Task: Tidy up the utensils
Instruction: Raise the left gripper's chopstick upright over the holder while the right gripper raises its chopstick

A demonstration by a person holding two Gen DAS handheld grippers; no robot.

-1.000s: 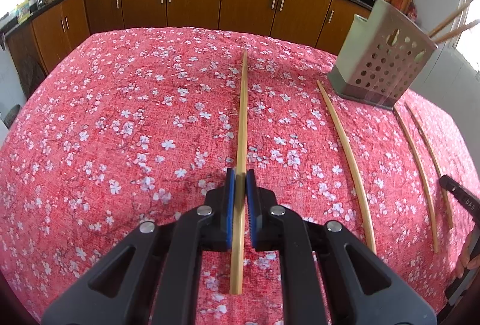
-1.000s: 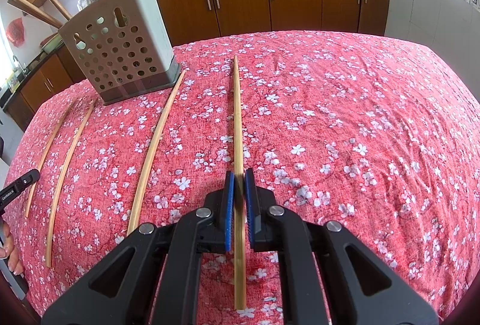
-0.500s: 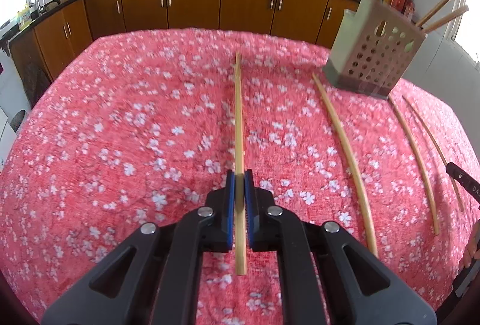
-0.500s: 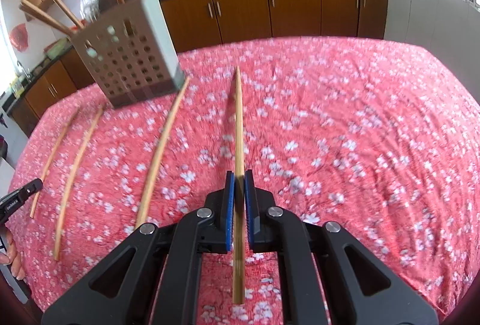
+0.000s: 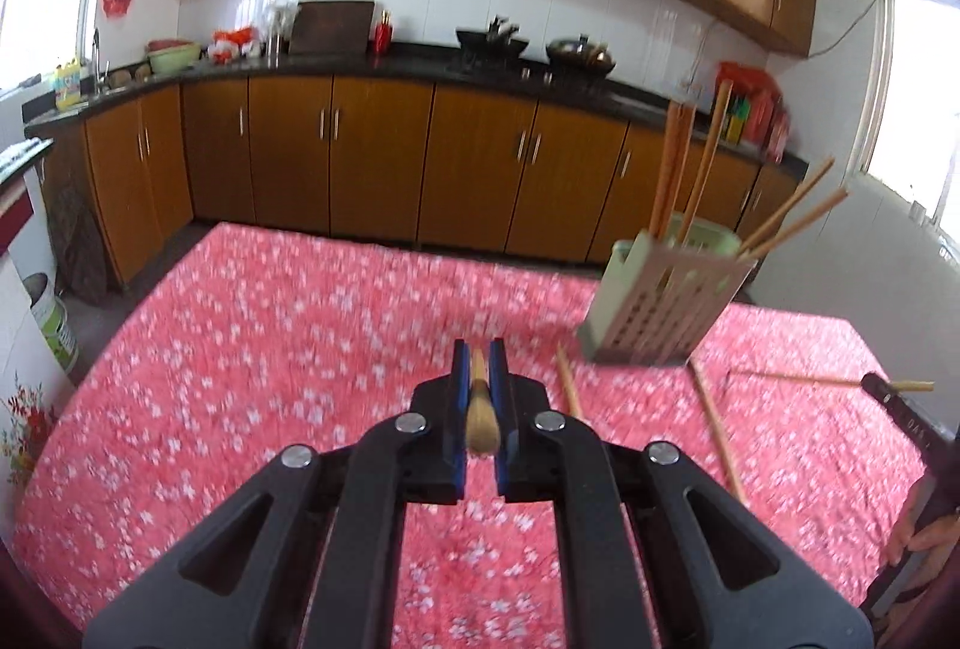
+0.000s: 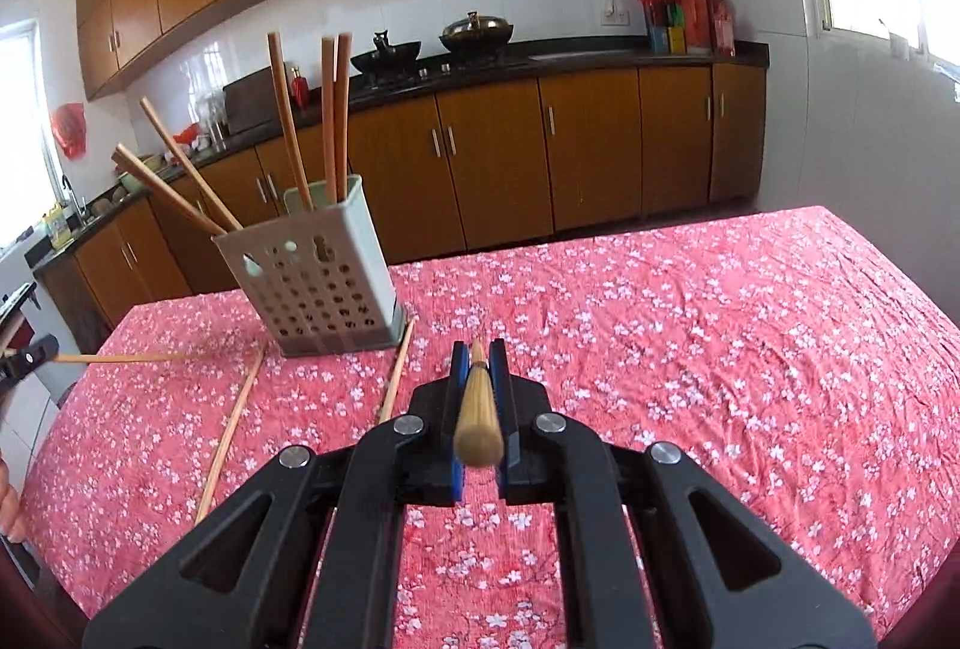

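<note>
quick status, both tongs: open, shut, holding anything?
Left tongs: shut on a chopstick, lifted off the table.
Right tongs: shut on another chopstick, also lifted.

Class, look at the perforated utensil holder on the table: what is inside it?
The utensil holder contains five wooden chopsticks, three upright and two leaning outward. Their lower ends are mostly hidden behind its wall, so anything else inside cannot be seen.

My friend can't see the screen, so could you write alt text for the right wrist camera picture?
A black claw with blue pads grips one bamboo chopstick, lifted above a red floral tablecloth. To its left a perforated holder stands with five chopsticks in it, two more loose chopsticks lying beside it; wooden kitchen cabinets fill the background.
</note>
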